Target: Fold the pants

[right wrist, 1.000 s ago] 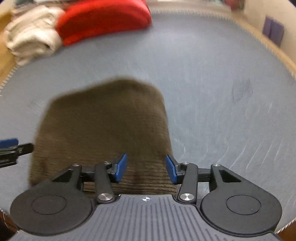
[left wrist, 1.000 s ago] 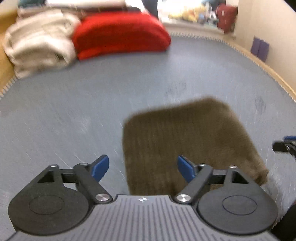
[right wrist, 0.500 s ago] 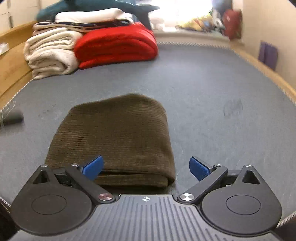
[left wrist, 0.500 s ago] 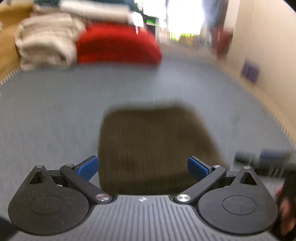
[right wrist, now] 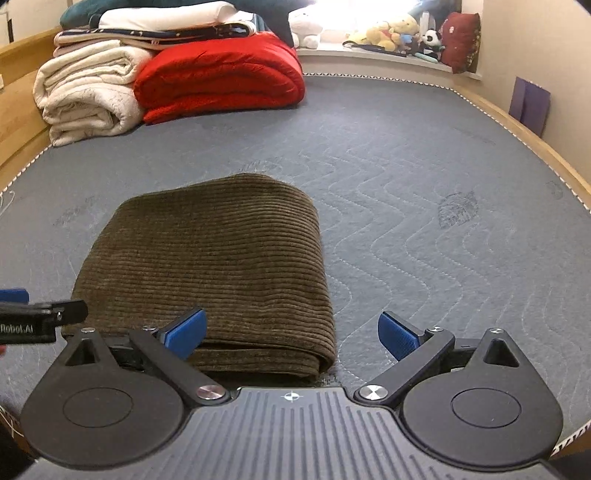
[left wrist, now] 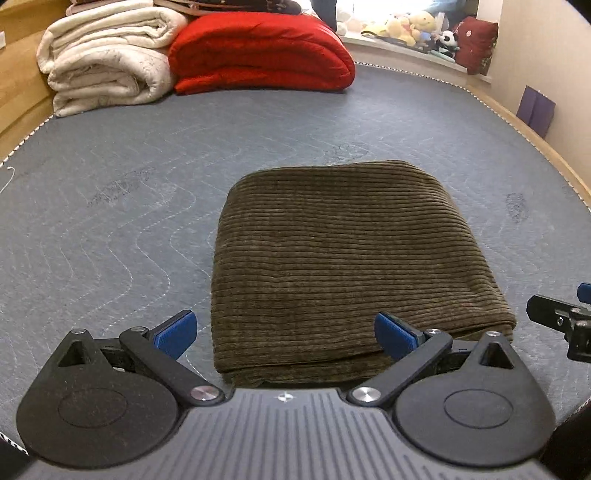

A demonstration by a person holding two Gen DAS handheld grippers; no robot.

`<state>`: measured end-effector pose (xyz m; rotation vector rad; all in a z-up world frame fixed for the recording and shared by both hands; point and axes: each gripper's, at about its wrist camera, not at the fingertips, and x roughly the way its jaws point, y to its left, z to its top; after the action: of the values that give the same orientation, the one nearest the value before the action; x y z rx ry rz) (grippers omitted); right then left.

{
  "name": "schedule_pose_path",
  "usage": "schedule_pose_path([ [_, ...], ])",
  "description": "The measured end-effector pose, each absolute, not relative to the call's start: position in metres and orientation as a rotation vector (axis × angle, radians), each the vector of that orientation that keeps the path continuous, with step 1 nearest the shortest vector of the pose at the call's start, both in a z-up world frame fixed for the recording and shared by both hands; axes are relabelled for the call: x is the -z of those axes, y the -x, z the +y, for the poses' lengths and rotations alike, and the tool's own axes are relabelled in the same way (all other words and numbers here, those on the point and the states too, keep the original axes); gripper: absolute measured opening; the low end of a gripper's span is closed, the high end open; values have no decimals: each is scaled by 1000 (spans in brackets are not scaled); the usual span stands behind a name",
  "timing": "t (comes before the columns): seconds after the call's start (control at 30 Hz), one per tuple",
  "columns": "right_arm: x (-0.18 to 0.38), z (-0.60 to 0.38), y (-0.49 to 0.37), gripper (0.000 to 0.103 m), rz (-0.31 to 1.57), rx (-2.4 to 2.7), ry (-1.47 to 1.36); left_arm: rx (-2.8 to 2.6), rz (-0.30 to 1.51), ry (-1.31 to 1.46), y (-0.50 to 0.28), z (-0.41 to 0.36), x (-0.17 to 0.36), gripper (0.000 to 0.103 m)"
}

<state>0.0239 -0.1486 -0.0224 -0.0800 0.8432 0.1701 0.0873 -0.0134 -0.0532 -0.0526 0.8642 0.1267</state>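
Observation:
The brown corduroy pants (left wrist: pixel 343 258) lie folded into a compact rectangle on the grey quilted mattress (left wrist: pixel 110 206). They also show in the right wrist view (right wrist: pixel 214 266). My left gripper (left wrist: pixel 284 332) is open and empty, just short of the fold's near edge. My right gripper (right wrist: pixel 291 332) is open and empty, at the fold's near right corner. The right gripper's tip shows at the far right of the left wrist view (left wrist: pixel 561 317), and the left gripper's tip at the far left of the right wrist view (right wrist: pixel 37 314).
A folded cream blanket (left wrist: pixel 107 62) and a red quilt (left wrist: pixel 266 55) are stacked at the mattress's far end. Stuffed toys (right wrist: pixel 391 33) sit on a ledge behind. A wooden bed frame (right wrist: pixel 517 125) runs along the right edge, with a wall beyond.
Both grippers opened wider and drew back from the folded pants. The views lifted and steadied, and the pants stayed flat on the mattress.

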Motion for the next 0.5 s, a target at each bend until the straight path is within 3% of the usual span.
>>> schedule_pose_path([
  [0.5, 24, -141, -25, 99, 850, -191, 113, -128, 883, 60, -88, -7, 59, 102],
])
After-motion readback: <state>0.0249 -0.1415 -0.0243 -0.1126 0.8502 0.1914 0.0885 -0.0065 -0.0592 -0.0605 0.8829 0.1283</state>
